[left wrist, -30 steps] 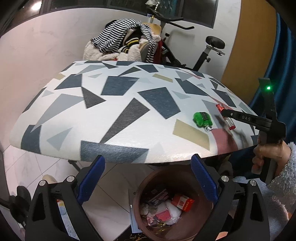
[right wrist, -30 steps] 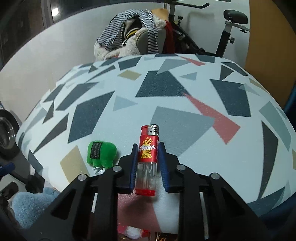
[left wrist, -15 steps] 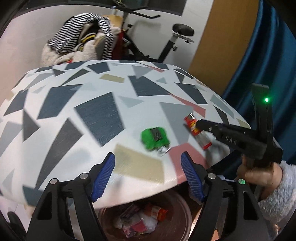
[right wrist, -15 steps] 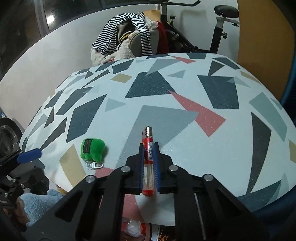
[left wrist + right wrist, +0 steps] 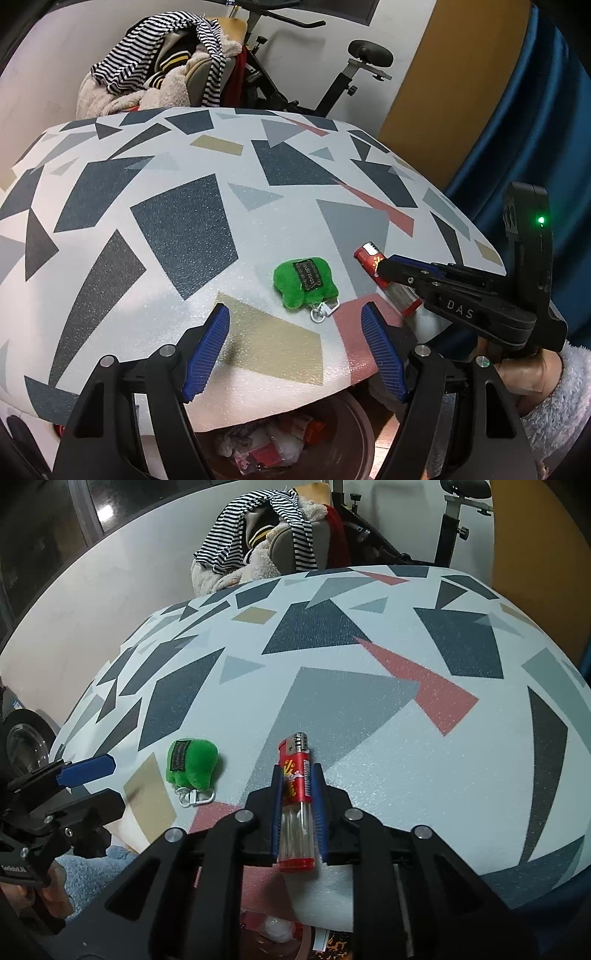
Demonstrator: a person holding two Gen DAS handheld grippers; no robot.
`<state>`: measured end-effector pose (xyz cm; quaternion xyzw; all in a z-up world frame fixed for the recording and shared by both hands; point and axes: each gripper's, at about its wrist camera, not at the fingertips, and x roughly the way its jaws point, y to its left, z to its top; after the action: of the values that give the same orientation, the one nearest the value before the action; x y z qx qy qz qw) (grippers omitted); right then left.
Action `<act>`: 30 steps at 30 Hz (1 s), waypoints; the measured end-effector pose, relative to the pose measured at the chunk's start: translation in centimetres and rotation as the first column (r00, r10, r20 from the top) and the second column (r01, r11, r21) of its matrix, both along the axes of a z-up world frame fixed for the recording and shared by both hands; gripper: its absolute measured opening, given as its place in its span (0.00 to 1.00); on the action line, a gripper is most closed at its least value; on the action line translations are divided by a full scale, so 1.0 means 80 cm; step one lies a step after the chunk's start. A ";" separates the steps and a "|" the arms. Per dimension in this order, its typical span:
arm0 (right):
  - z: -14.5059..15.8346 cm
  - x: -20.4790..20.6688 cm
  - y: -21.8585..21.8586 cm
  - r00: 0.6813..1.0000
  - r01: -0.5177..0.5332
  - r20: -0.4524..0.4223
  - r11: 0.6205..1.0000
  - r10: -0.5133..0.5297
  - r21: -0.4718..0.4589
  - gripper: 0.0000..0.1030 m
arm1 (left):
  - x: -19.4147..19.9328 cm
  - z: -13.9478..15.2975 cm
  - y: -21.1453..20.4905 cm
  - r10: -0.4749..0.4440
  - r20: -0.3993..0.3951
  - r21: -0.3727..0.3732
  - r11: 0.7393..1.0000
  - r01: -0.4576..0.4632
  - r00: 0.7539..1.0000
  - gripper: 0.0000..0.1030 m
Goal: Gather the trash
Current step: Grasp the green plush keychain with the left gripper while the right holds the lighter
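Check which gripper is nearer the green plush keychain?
Left. The left gripper sits open just short of the green plush keychain, nothing between its pads. The right gripper, jaws opening, has the red lighter between them, beside the keychain.

White wall [image 5: 44, 74], exercise bike [image 5: 354, 74] behind the table [image 5: 166, 221], clothes pile [image 5: 166, 77], blue curtain [image 5: 524, 129], orange panel [image 5: 450, 74]

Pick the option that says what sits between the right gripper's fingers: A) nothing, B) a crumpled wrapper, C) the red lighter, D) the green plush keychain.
C: in the right wrist view the red lighter stands between the blue pads of the right gripper, while the green plush keychain lies apart on the table.
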<state>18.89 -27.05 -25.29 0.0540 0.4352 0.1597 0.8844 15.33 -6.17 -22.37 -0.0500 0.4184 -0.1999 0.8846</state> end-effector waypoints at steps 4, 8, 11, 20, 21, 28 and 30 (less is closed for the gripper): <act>-0.005 0.000 0.007 1.000 -0.010 -0.007 1.000 0.010 -0.022 0.25 | 0.003 -0.002 0.001 0.003 -0.003 -0.004 1.000 -0.003 1.000 0.70; -0.006 0.000 0.012 1.000 -0.021 0.012 0.998 0.021 -0.055 0.26 | 0.006 -0.003 -0.001 0.002 -0.005 -0.001 1.000 -0.002 1.000 0.70; -0.006 0.001 0.022 0.998 -0.043 0.035 0.992 0.048 -0.121 0.25 | 0.009 -0.005 -0.004 0.002 -0.013 0.004 1.000 -0.002 1.000 0.70; 0.007 -0.004 -0.002 0.996 0.004 0.093 1.000 -0.002 -0.021 0.25 | 0.033 -0.018 -0.025 -0.013 -0.046 0.026 1.000 0.014 0.999 0.66; 0.009 -0.004 -0.003 0.995 0.007 0.096 1.000 -0.005 -0.018 0.25 | 0.037 -0.020 -0.030 -0.014 -0.049 0.035 0.999 0.015 0.999 0.65; 0.025 -0.011 -0.016 0.993 0.022 0.118 1.000 -0.021 -0.004 0.24 | 0.054 -0.030 -0.051 -0.016 -0.062 0.087 0.996 0.021 0.998 0.64; 0.028 -0.013 -0.020 0.993 0.026 0.119 1.000 -0.026 0.000 0.24 | 0.056 -0.032 -0.055 -0.020 -0.060 0.101 0.995 0.026 0.998 0.64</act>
<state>17.88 -28.64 -23.05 0.0494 0.3812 0.1508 0.9108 19.81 -10.61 -24.95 -0.0059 0.4547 -0.1867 0.8708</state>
